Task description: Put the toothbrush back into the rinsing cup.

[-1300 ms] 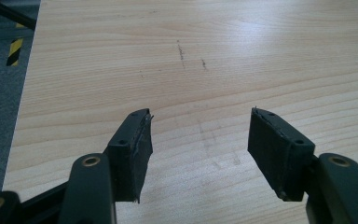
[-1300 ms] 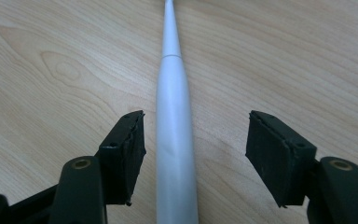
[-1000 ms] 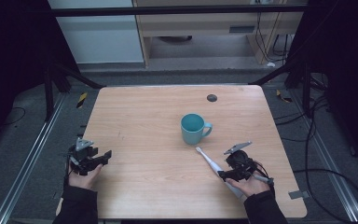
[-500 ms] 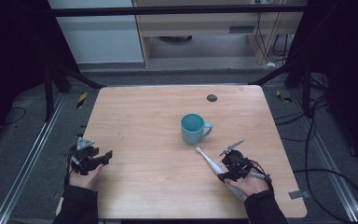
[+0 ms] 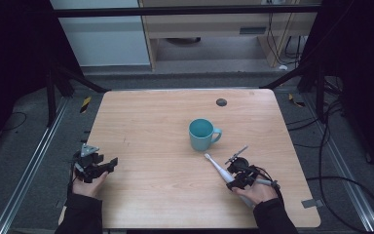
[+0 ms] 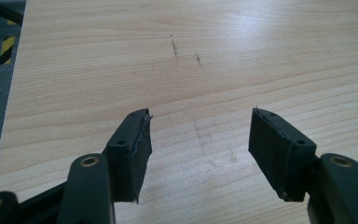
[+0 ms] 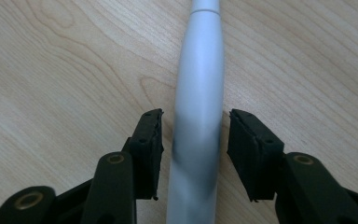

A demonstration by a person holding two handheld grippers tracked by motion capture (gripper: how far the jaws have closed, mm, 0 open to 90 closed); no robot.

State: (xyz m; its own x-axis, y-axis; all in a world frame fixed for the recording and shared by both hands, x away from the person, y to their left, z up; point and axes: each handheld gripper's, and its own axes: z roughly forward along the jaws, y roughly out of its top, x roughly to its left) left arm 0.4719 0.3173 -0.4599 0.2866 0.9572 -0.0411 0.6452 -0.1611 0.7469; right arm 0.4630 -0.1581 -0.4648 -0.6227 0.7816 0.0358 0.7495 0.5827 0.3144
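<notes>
My right gripper (image 7: 193, 154) sits low over the electric toothbrush (image 7: 196, 116), its jaws apart and set one on each side of the handle's thick middle. Slim gaps show on both sides, so the pads are not yet pressing. I judge this straddle is chosen because the body is widest and most even there, giving flat pads the best purchase on a round shape. The toothbrush lies flat on the wooden table (image 5: 156, 126), toward its front right. Seen from the high view, the toothbrush (image 5: 217, 168) points its small head toward the teal mug (image 5: 202, 135), which stands upright just beyond the tip, handle turned to the right.

The handle is smooth, pale grey-white plastic, rounded and tapering to a narrower neck past a faint seam. It looks slick, so I expect it could roll or slip if squeezed off-centre.

My left gripper (image 6: 198, 140) hovers over bare wood at the table's left edge, jaws wide apart and holding nothing, apparently parked out of the way. The tabletop is light laminate with fine grain and a few dark scuffs. A small dark round disc (image 5: 221, 102) lies near the far edge.
</notes>
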